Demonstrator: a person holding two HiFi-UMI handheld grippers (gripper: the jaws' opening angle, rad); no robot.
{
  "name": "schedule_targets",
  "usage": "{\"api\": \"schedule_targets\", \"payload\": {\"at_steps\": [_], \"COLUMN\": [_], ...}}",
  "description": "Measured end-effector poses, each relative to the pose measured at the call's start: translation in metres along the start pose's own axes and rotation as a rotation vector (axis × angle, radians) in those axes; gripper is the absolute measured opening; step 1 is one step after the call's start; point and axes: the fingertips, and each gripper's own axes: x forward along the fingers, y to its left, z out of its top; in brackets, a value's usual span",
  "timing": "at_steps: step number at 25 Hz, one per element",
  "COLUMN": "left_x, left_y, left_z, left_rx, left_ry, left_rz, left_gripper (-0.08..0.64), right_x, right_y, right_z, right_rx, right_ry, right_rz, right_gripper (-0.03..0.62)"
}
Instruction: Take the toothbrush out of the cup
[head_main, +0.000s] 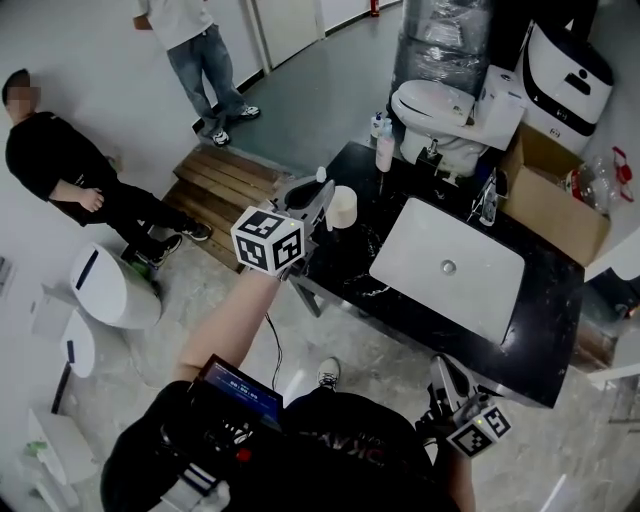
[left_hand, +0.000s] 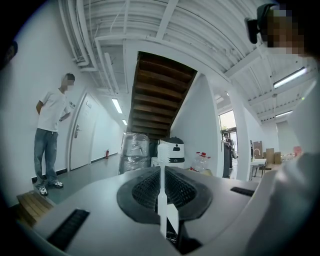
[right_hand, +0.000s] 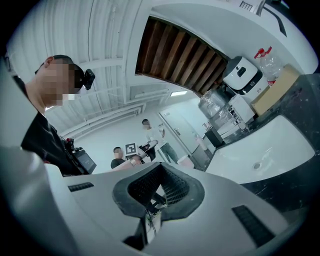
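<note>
**Toothbrush was out of the cup, clamped in the left gripper**

So at this point the left gripper (head_main: 317, 196) was up over the left end of the black counter (head_main: 352, 272), with its jaws pressed together on the white toothbrush (left_hand: 162, 199). From the left gripper view you could see the handle pinched right between the pads and poking straight out past the tips. In the head view the brush end stuck up above the jaws, and it looked clear of the cup.

The cup (head_main: 343, 206), a cream one, stood upright on the counter just beside that gripper, on the side toward the sink (head_main: 430, 240).

The right gripper (head_main: 445, 376) was nowhere near any of it. It was held low by the person's side, off the near right corner of the counter, with its jaws together and nothing between them.
</note>
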Motion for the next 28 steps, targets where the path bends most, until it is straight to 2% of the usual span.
{"api": "schedule_targets", "payload": {"at_steps": [16, 28], "left_x": [-0.083, -0.143], "left_y": [-0.083, -0.159], "left_z": [-0.014, -0.045], "left_rx": [-0.007, -0.051], "left_ry": [-0.002, 0.022], "left_rz": [0.061, 0.114], "left_gripper": [0.028, 0.028], "right_x": [-0.046, -0.082], "right_y": [0.007, 0.000], "right_z": [-0.003, -0.017], "right_rx": [-0.033, -0.017], "right_ry": [0.099, 0.158], "right_rz": [0.151, 0.219], "right_gripper": [0.009, 0.009]}}
